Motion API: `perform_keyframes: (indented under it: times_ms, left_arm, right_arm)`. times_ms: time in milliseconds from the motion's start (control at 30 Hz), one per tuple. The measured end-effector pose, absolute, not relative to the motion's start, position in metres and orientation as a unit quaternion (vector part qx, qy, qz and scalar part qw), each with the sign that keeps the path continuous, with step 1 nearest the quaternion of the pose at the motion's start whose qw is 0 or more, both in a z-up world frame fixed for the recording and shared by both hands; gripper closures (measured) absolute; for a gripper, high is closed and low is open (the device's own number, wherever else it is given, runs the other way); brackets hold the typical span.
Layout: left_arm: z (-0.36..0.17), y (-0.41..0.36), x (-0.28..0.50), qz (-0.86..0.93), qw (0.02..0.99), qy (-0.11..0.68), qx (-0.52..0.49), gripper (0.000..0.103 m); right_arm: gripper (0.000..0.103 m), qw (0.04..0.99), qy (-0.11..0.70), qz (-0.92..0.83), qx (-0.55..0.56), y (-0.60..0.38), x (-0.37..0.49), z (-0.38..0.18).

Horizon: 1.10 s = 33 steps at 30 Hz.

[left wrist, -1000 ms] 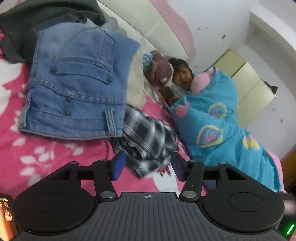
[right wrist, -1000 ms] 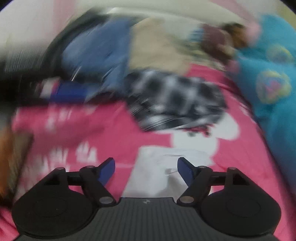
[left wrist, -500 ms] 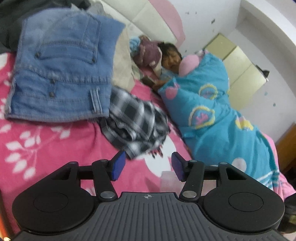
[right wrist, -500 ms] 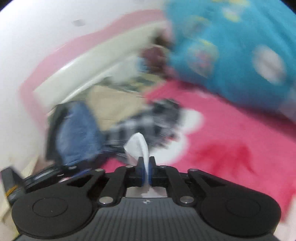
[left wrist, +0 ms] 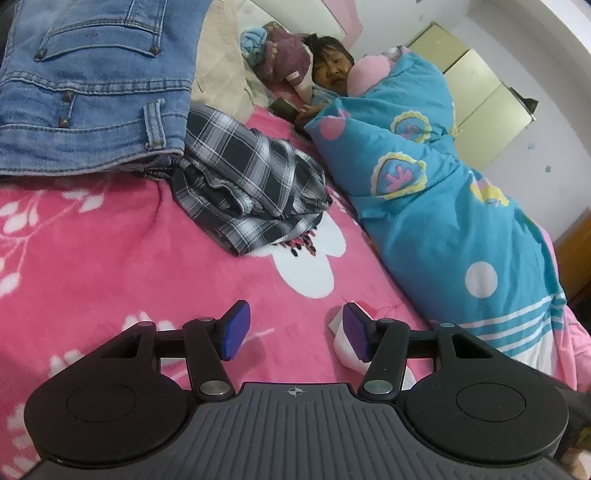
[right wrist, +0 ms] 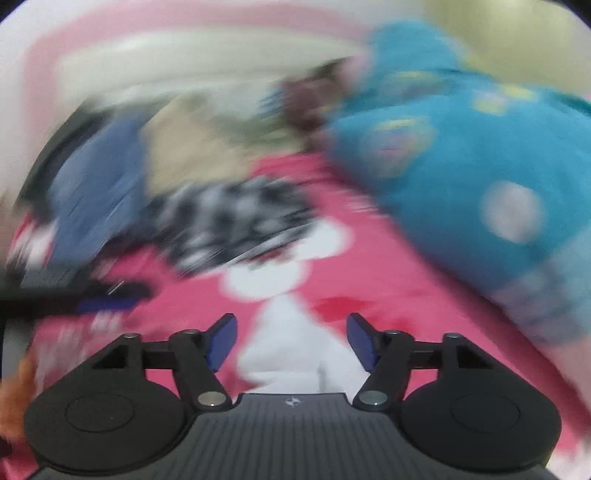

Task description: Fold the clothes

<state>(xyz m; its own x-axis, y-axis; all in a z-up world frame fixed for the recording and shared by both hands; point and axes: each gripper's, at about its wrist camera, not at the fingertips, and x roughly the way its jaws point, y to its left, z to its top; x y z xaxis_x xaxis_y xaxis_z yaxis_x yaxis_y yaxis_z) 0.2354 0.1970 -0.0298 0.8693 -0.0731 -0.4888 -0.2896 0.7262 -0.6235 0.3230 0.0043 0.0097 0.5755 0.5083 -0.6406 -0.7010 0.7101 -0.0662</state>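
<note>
Blurred almost all over, the right wrist view keeps only the right gripper sharp; its jaws are opening, and a white cloth lies on the bed between and below them, with no pad pressing on it. Half a second ago that gripper was pinched shut on a peak of the same white cloth. In the left wrist view the cloth is mostly hidden behind the right-hand finger of the left gripper, so only a small folded corner shows. The left gripper stands about half open over bare blanket with nothing between its pads, the same gap as a second ago. Folded jeans are cut off by the top and left edges, and they sit higher in that view than a second ago. A crumpled checked shirt lies just beside the jeans, one edge tucked under them, and a beige garment lies behind both. All rest on a pink blanket with white flowers covering the bed. A person lies along the right side under a turquoise quilt, against a pink and cream headboard, with pale yellow cupboard doors beyond.
</note>
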Motion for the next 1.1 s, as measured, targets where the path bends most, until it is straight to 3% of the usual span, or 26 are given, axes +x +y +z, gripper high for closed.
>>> perform_keyframes:
  times_ms: [133,200,267,467,700,1100]
  left_arm:
    - [-0.027,0.197,0.234,0.054,0.898,0.248,-0.361,0.047]
    - [-0.026,0.198,0.233,0.048,0.897,0.248,-0.362,0.047]
    - [-0.025,0.199,0.232,0.043,0.898,0.246,-0.363,0.047]
    - [-0.026,0.202,0.226,0.031,0.898,0.251,-0.361,0.046]
    - [-0.03,0.196,0.215,0.003,0.894,0.264,-0.361,0.044]
    - [-0.039,0.193,0.215,0.005,0.896,0.28,-0.344,0.04]
  right_arm:
    - [0.036,0.836,0.324,0.357,-0.262,0.057,0.327,-0.019]
    - [0.055,0.833,0.34,0.331,-0.283,0.068,0.337,-0.03]
    - [0.091,0.842,0.359,0.322,-0.244,0.066,0.353,-0.026]
    - [0.092,0.875,0.315,0.36,-0.073,0.035,0.358,0.041]
    - [0.092,0.867,0.247,0.431,0.04,0.035,0.342,0.106]
    - [0.092,0.853,0.252,0.455,0.048,0.105,0.323,0.117]
